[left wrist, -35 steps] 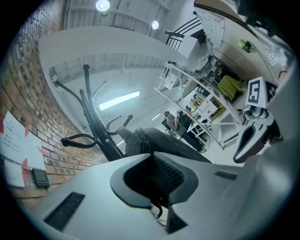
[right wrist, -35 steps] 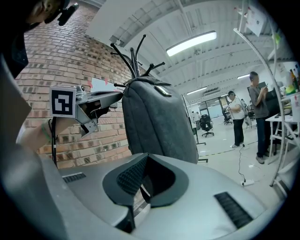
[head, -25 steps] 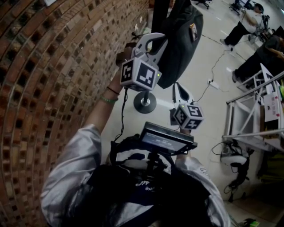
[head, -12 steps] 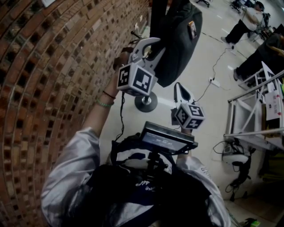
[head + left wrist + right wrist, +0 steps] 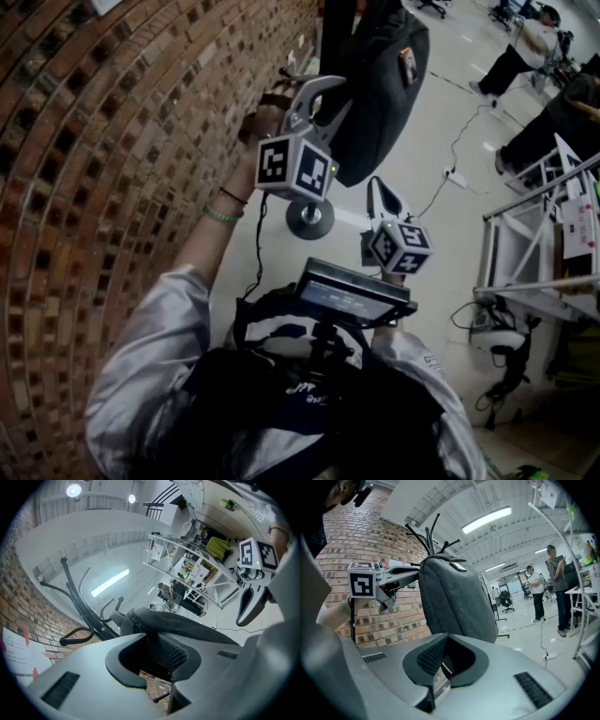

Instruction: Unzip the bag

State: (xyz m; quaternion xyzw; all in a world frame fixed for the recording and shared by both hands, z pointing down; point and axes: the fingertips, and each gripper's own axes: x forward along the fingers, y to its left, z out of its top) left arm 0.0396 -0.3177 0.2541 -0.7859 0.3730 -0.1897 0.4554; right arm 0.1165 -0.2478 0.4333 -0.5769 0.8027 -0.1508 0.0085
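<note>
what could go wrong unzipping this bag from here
The bag hangs free on the rack, and the right gripper isn't holding it, so a pull may swing it or tip the rack. The left gripper has just been opening its jaws, with nothing between them; closing here may just pinch fabric.

The bag (image 5: pixel 380 84) runs off the head view's top edge, its upper part out of sight
</note>
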